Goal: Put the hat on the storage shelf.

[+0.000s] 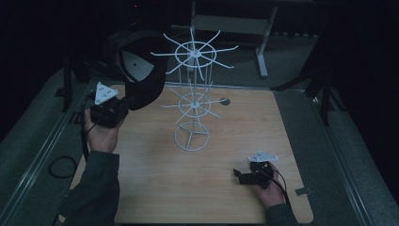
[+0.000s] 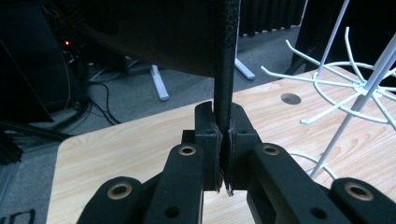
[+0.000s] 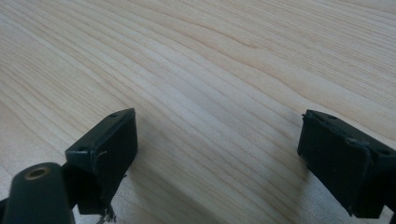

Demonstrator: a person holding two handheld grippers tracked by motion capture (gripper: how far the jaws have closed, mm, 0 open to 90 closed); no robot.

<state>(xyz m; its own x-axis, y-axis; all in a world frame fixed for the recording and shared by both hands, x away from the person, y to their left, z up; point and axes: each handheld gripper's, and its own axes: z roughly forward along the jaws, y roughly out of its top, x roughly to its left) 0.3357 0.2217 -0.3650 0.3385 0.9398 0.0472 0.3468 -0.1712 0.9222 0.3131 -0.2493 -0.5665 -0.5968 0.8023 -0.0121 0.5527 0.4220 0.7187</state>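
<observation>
While the high view looks down, the left gripper (image 1: 109, 113) lifts a black cap (image 1: 136, 70) left of the white wire rack (image 1: 193, 94). Left gripper view: jaws clamp the cap's brim (image 2: 223, 70). Right gripper view: right gripper (image 3: 217, 158) gapes over the table (image 3: 210, 70).

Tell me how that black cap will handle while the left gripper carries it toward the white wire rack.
The black cap probably feels light. The left gripper lifts it with the fingers pinching just its thin brim edge. The brim looks fairly stiff and stands straight up from the pinch. The crown may sag or swing. The white wire rack looks spindly, so a bump might tip it.
</observation>
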